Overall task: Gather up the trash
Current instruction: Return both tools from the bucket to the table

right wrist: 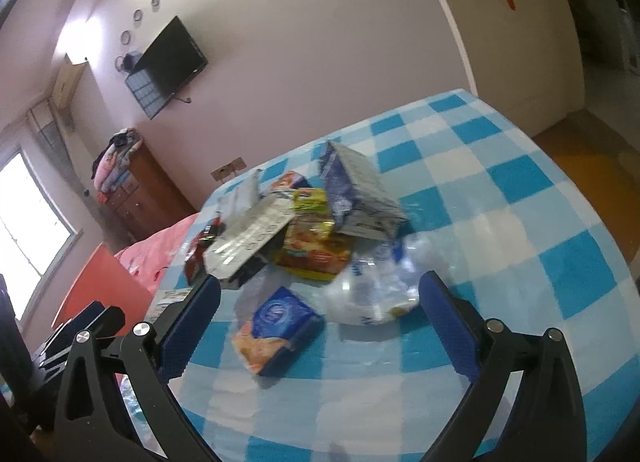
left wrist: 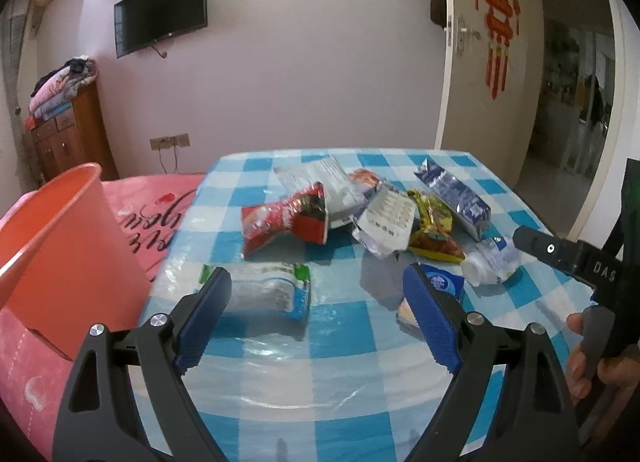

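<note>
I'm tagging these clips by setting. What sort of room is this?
Most likely a bedroom in a home: a wall-mounted TV, a wooden dresser piled with folded bedding, and a pink bedspread beside the checkered table.

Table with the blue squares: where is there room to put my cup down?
The checkered table is bare on its right side, past the blue milk carton and crushed clear bottle, and along the near edge below the blue snack packet. The middle is crowded with wrappers, and the orange bin borders the left.
</note>
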